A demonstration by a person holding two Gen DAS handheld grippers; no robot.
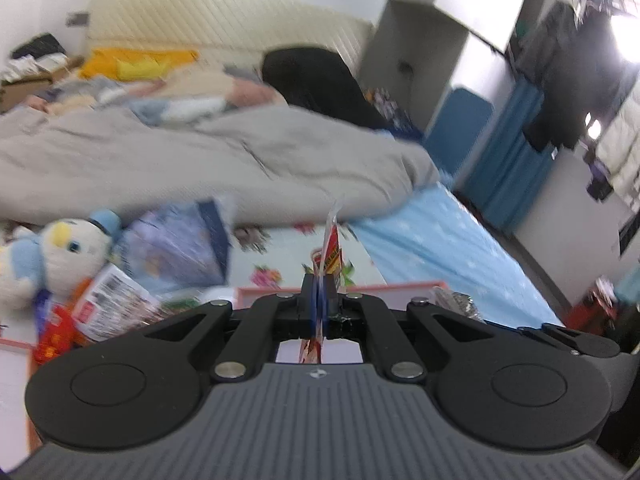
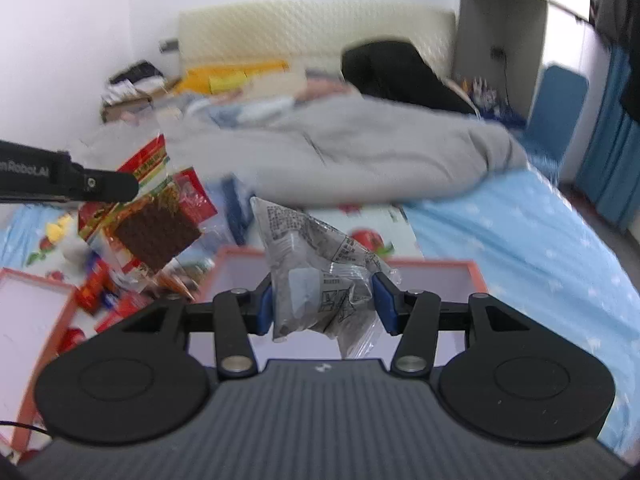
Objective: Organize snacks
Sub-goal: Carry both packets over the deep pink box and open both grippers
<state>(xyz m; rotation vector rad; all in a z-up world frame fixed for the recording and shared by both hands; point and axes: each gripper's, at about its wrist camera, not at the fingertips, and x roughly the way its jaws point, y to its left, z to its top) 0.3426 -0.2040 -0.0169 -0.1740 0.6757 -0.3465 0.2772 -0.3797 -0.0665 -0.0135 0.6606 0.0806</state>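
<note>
The left tongs [image 1: 319, 300] are clenched on a thin red-and-yellow snack packet [image 1: 331, 246], which stands edge-on between the blue pads and rises above them. From the right wrist view the same packet [image 2: 158, 216] shows its face: a clear wrapper with a dark brown wafer square inside, hanging from the left tongs' black fingers [image 2: 100, 188] at the left of the scene.

The right tongs [image 2: 325, 304] stand about half open and grasp a grey, crumpled snack bag [image 2: 316, 276] with black print; both blue pads press its sides, and its clear tail hangs below.

Just beyond the right tongs lies an orange-rimmed tray [image 2: 474, 270] with a pale floor; I cannot tell what is in it. A second orange-rimmed tray [image 2: 24, 276] sits at the near left. Between them is a blurred heap of loose snacks [image 2: 100, 292] in red and orange wrappers.

All of this rests on a bed with a blue sheet [image 2: 520, 248]. A grey quilt [image 2: 360, 160] is bunched across the far side. A blue-and-white plush toy [image 1: 52, 256] sits at the left, beside a blue packet [image 1: 180, 244].
</note>
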